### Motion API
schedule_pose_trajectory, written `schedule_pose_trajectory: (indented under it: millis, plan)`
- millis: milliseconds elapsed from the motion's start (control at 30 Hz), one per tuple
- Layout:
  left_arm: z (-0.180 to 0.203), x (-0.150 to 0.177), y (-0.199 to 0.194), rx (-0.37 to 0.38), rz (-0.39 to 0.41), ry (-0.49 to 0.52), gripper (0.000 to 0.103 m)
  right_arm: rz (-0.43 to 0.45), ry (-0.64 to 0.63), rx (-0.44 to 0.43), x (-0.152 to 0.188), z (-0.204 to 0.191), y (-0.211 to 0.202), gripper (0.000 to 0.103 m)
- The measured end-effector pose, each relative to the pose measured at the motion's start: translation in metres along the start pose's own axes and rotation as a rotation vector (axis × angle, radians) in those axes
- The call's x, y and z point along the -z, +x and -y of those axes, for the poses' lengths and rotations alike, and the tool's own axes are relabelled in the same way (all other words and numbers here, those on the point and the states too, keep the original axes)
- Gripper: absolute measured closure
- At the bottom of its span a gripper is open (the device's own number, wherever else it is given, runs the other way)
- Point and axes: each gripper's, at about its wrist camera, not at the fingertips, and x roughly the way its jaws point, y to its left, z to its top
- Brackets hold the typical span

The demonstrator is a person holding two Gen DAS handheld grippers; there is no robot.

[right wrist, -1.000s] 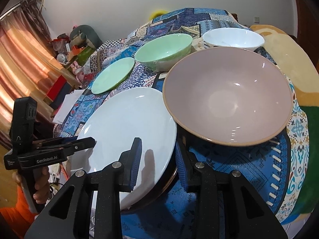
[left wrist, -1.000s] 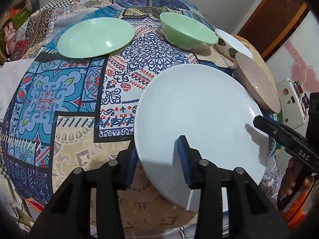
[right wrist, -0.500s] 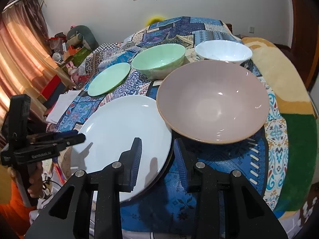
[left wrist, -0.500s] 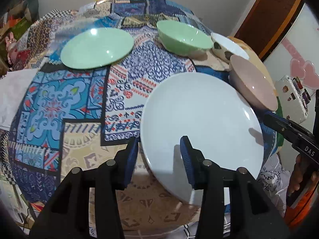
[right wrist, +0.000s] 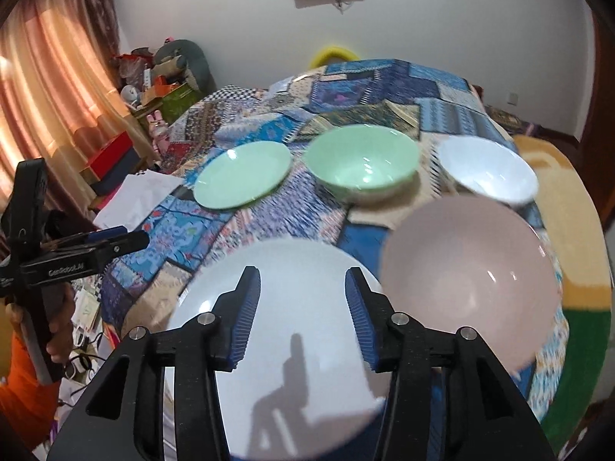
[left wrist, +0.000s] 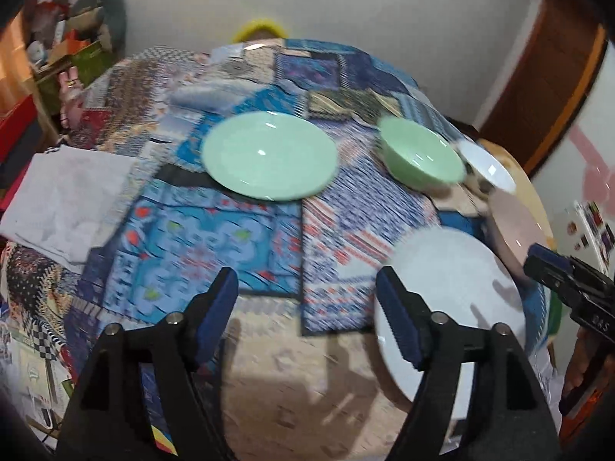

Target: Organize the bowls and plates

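The white plate [right wrist: 300,265] lies at the near edge of the patchwork-covered table [right wrist: 253,226]. My right gripper [right wrist: 303,305] hovers open above it, holding nothing. My left gripper [left wrist: 307,307] is open wide over bare cloth, with the white plate [left wrist: 453,292] just right of its right finger. The pink bowl [right wrist: 469,284] sits right of the plate. Behind them stand a green plate [right wrist: 242,174], a green bowl [right wrist: 363,161] and a white bowl [right wrist: 486,171]. Each view shows the other gripper from the side, the left gripper [right wrist: 127,240] and the right gripper [left wrist: 546,265].
A white cloth [left wrist: 65,199] lies on the table's left side. Boxes and clutter [right wrist: 153,88] stand by the curtain at the far left. A person's hand [right wrist: 57,319] holds the left gripper's handle. A wooden door [left wrist: 546,88] is at the right.
Both grippers have drawn back and lifted away from the white plate's rim. The left one opened much wider and swung left onto the cloth. The right one opened a little.
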Motion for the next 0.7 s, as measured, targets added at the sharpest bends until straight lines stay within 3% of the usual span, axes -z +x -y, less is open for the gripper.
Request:
schedule_pose_trajectory:
  millis: [267, 333, 400, 700]
  plan:
    - [-0.050, -0.027, 0.027, -0.077, -0.008, -0.083, 0.027, -0.047, -0.073, -0.025, -0.035, -0.025, 0.040, 0.058]
    - [-0.062, -0.034, 0.039, -0.076, -0.025, -0.102, 0.027, -0.072, -0.084, -0.031, -0.042, -0.031, 0.053, 0.053]
    - [-0.069, -0.039, 0.050, -0.078, -0.034, -0.102, 0.027, -0.096, -0.094, -0.032, -0.049, -0.036, 0.068, 0.047]
    - [-0.085, -0.075, 0.099, -0.088, -0.054, -0.038, 0.027, -0.204, -0.085, -0.033, -0.078, -0.044, 0.134, 0.047]
